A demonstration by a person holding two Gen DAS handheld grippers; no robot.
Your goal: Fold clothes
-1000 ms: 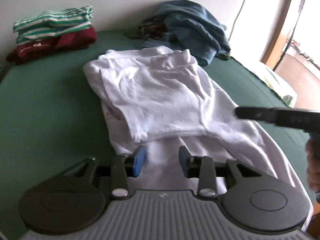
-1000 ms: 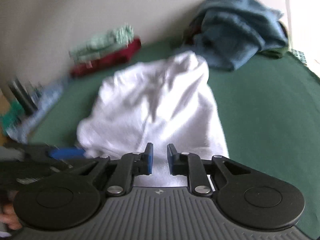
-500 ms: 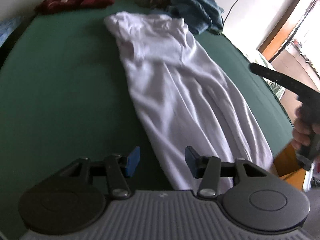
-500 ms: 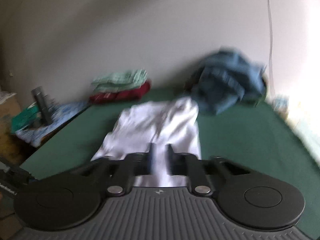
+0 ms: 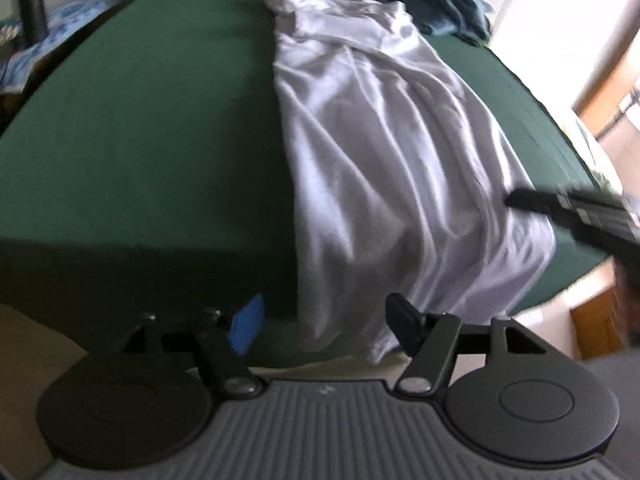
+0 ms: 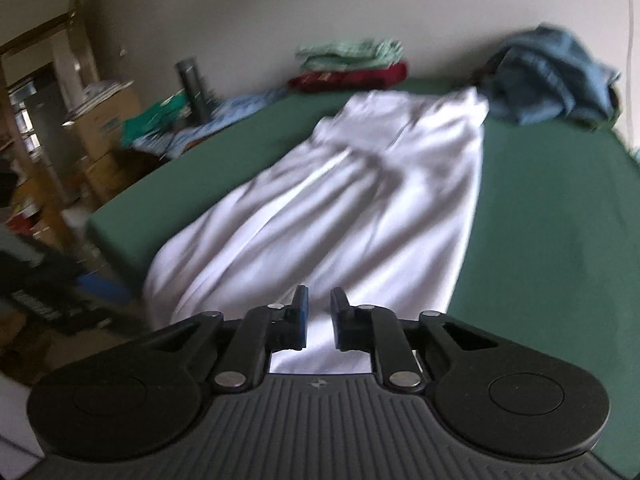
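Observation:
A white garment lies stretched out lengthwise on the green bed, and its hem hangs over the near edge. My left gripper hovers at that edge with its jaws opening wide. The hem hangs between them, and neither pad touches it. In the right wrist view my right gripper is low over the near end of the white garment. Its jaws are opening, with a narrow gap through which white cloth shows. From the left wrist view, the right gripper reaches in over the garment's right side.
A folded stack of striped green and red clothes sits at the bed's far edge. A heap of blue clothes lies at the far right corner. Left of the bed stand a dark bottle and cardboard boxes.
Both grippers have pulled back to the bed's near edge, and the bunched white garment is now drawn out long. The left jaws have spread wider.

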